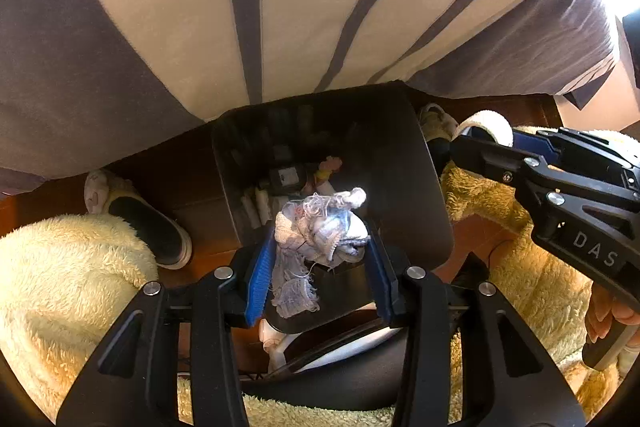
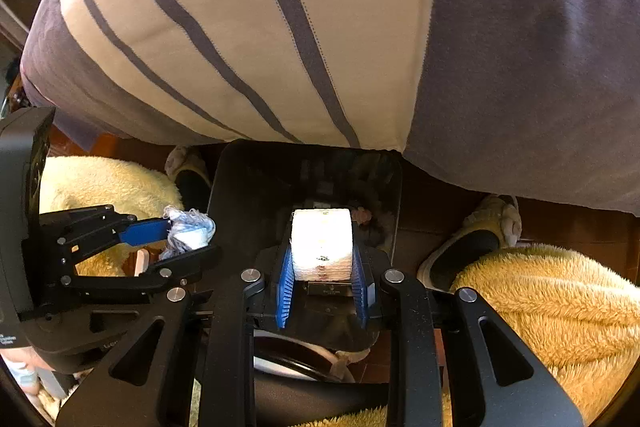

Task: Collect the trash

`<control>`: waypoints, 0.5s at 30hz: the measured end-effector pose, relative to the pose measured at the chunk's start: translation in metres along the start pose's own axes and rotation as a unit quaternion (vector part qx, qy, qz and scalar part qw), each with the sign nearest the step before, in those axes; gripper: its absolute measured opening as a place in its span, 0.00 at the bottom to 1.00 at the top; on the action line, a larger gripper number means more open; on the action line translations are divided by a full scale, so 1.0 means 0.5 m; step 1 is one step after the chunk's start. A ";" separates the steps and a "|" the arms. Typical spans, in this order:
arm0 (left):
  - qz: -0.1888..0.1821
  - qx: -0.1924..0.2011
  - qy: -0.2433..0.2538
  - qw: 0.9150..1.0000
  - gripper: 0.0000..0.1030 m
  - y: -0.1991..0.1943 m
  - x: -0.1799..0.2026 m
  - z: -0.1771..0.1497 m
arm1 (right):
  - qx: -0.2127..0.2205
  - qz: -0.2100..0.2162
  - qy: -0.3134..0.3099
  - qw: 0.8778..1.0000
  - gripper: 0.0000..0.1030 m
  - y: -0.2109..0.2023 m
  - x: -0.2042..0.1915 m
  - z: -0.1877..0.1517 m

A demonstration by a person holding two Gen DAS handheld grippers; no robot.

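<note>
My left gripper [image 1: 320, 247] is shut on a frayed white and pale blue rag [image 1: 316, 231] and holds it over the open black trash bin [image 1: 400, 163]. The bin holds several bits of trash [image 1: 288, 179]. My right gripper [image 2: 322, 259] is shut on a white folded pad [image 2: 322, 247] with small stains, also above the bin [image 2: 240, 187]. In the right wrist view the left gripper [image 2: 188, 239] with its rag [image 2: 190, 231] is at the left. In the left wrist view the right gripper [image 1: 480, 143] is at the right, holding the pad [image 1: 488, 123].
A striped cream and grey cover [image 1: 280, 7] hangs just behind the bin. The person's fuzzy yellow legs [image 1: 60, 287] and slippers [image 1: 140, 219] flank the bin on a brown floor [image 1: 192, 179]. A black and white object [image 1: 320, 359] lies below the grippers.
</note>
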State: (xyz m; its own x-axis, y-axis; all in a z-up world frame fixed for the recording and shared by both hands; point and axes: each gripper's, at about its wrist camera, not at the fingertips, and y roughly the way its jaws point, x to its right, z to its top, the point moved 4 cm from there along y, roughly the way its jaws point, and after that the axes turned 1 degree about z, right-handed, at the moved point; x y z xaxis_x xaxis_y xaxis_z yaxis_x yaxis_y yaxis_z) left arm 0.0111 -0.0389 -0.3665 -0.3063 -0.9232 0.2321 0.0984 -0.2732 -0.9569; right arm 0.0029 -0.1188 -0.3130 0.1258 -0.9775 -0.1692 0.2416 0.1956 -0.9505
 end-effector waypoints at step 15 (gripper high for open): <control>0.029 0.019 0.000 0.999 0.67 -0.031 -0.005 0.017 | 0.016 -0.010 0.023 1.000 0.51 -0.021 0.026 0.030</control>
State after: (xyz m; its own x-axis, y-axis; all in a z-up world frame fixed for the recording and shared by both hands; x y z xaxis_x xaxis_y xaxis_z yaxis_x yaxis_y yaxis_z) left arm 0.0182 -0.0347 -0.3509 -0.2996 -0.9375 0.1773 0.1516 -0.2302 -0.9613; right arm 0.0163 -0.1327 -0.3011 0.0773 -0.9837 -0.1624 0.2751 0.1776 -0.9449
